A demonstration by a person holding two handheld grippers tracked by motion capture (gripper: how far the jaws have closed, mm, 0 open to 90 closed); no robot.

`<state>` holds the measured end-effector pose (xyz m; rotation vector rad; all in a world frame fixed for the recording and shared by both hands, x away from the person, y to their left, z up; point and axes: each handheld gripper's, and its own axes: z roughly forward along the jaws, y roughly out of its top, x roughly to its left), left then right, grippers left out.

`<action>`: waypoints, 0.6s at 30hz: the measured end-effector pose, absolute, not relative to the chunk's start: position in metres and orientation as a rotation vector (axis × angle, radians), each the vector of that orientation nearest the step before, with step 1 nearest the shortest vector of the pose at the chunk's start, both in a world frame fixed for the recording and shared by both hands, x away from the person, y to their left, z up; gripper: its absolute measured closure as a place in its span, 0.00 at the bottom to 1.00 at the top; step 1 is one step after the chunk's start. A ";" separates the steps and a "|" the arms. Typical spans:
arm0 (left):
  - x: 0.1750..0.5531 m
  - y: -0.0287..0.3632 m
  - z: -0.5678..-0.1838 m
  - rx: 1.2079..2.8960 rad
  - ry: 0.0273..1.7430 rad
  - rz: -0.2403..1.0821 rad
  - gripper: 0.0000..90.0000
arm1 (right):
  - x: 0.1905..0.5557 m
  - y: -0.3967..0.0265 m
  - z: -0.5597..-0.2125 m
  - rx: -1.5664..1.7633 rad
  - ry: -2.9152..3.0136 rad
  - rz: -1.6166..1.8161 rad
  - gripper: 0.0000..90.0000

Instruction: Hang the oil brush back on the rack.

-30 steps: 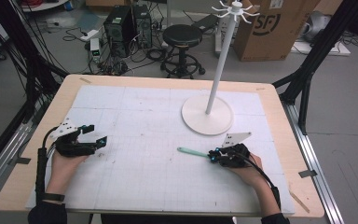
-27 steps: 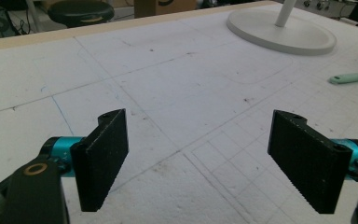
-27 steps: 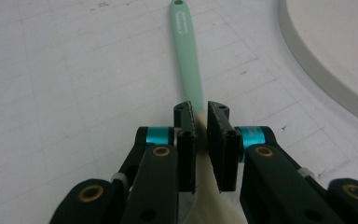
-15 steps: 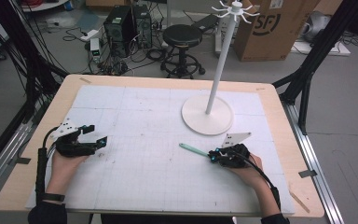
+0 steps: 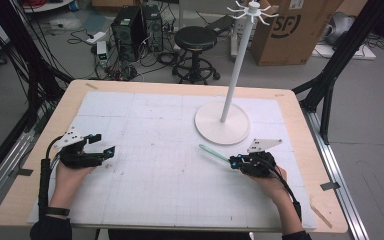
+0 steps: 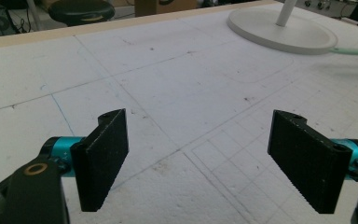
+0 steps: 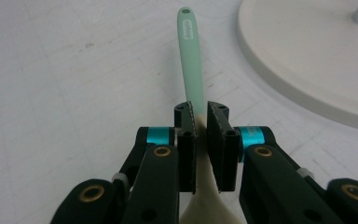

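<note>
The right gripper (image 7: pixel 201 116) pinched a mint-green spoon (image 7: pixel 189 51) near its bowl, low over the tabletop (image 5: pixel 155 125). The handle's long axis lay almost level, pointing away from the hand, beside the white stand's base (image 5: pixel 222 122). The left gripper (image 6: pixel 200 158) stood spread.

My jaws are closed on a pale green spoon (image 7: pixel 189 51), pressing its handle from both sides where green fades to cream. The handle runs straight away from me, low over the white gridded desk (image 7: pixel 65 70), and ends in a rounded tip with a small hole. The wider cream part of the spoon shows beneath my jaws. To the right lies the white round stand base (image 7: pixel 307 60), apart from the handle.
</note>
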<state>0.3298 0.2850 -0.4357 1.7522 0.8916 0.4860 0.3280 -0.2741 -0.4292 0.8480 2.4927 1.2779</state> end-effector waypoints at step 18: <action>0.332 0.284 -0.442 1.753 0.904 0.454 0.23 | 0.312 -0.312 -0.353 0.942 2.242 1.418 0.92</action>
